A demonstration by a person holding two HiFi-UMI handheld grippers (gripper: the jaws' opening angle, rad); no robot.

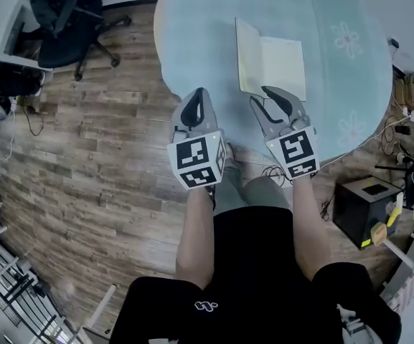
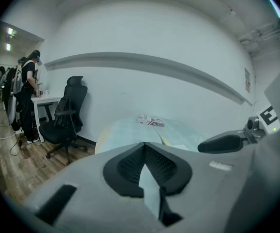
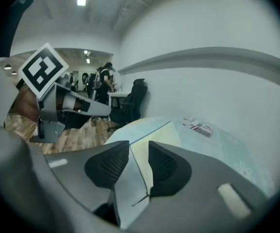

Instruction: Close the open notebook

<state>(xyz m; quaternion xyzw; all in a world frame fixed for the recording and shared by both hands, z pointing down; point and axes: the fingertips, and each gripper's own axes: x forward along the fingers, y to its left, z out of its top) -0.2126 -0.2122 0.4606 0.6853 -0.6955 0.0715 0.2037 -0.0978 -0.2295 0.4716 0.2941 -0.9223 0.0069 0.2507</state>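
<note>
Notebook is lying open on the bench, just ahead of the right tongs and ahead and to the right of the left tongs. Neither pair is touching it. Left tongs are sitting with tips together, nothing between them. Right tongs are standing apart with a clear gap and are gripping nothing; in the right gripper view the near corner of the notebook is showing through that gap, beyond the tips. The half nearer the left tongs is looking cream and seems to be tilting up from the spine, while the other half is lying flat and white; how far it is lifting cannot be told. Judgement: it is looking thin and light, with soft pages and probably a flexible cover, so it is likely to slide on the cloth if pushed sideways. Best hold is likely the free outer edge of the raised half, pinching cover and pages together, then swinging it over the spine. The closed left tongs could be pressing on the flat half to stop it slipping.
</note>
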